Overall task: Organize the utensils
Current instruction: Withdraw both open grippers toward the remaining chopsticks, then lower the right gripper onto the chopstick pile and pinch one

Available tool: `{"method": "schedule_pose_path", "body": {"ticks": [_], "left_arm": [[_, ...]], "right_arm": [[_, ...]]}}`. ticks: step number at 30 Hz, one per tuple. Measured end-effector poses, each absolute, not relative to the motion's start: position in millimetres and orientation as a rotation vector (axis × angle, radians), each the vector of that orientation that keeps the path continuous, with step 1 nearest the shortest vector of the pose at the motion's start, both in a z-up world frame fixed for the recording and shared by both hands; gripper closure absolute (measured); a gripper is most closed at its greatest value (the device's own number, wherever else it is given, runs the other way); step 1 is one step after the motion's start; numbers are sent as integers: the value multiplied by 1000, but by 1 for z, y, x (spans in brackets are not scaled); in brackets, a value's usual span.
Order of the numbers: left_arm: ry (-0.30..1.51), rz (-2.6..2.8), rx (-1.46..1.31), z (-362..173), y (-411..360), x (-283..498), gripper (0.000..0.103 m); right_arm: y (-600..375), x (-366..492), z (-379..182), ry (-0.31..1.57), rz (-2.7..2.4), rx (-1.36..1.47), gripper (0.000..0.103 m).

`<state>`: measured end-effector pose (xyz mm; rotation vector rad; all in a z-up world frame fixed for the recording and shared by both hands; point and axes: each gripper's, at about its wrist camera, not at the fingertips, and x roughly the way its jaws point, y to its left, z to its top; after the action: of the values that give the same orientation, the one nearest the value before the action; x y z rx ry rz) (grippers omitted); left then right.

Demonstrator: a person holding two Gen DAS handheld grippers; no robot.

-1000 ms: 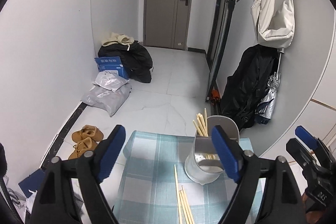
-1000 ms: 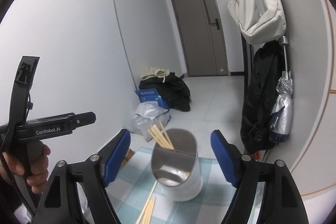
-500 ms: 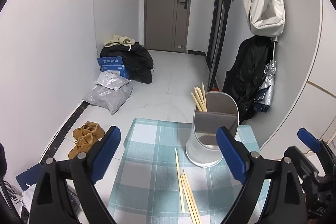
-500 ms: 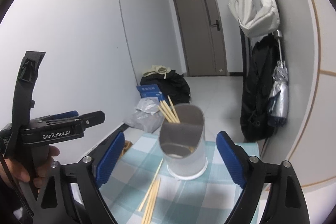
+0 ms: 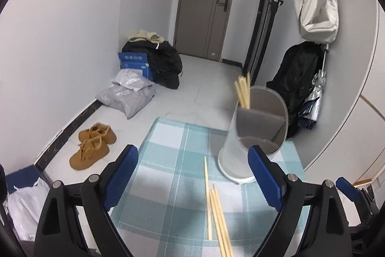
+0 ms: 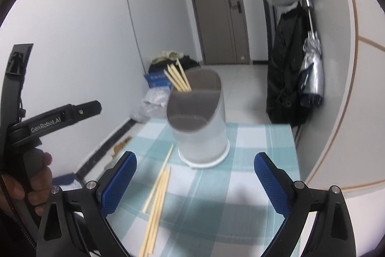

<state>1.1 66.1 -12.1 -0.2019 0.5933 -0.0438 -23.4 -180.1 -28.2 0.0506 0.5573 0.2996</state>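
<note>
both claws wide apart over the checked cloth (image 5: 168,148), nothing gripped

right gripper (image 6: 195,182) just spread wider; loose chopsticks (image 6: 157,199) at 7 o'clock of holder (image 6: 199,127), left gripper (image 5: 192,177) nr them.

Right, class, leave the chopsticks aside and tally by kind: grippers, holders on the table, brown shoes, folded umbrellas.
Grippers: 2 (left gripper, right gripper)
Holder: 1
Brown shoes: 2
Umbrella: 1
Total: 6

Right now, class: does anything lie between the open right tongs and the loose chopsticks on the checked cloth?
Nothing visible does. The right tongs are open over bare cloth, the loose chopsticks lying just ahead by the left pad. The holder stands beyond them.
</note>
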Motion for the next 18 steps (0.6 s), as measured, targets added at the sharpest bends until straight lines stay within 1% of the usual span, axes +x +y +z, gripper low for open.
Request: {"method": "schedule_pose_path", "body": {"ticks": [3,7,12,16,18], "left_arm": [[633,-53,-172,-27,63,5,13],[701,-78,-142,-42,64,14,13],[711,-47,-190,-42,85,18,13],[761,-19,-231,-46,101,22,13],[781,-14,-257,-48,107,23,13]], "right_arm": [[-176,-18,-42,612,311,51,4],[-169,-2,-63,731,335,81,4],[-150,18,-86,859,341,26,6],[-129,33,-106,946,363,-47,21],[-120,39,-117,980,363,-73,24]]}}
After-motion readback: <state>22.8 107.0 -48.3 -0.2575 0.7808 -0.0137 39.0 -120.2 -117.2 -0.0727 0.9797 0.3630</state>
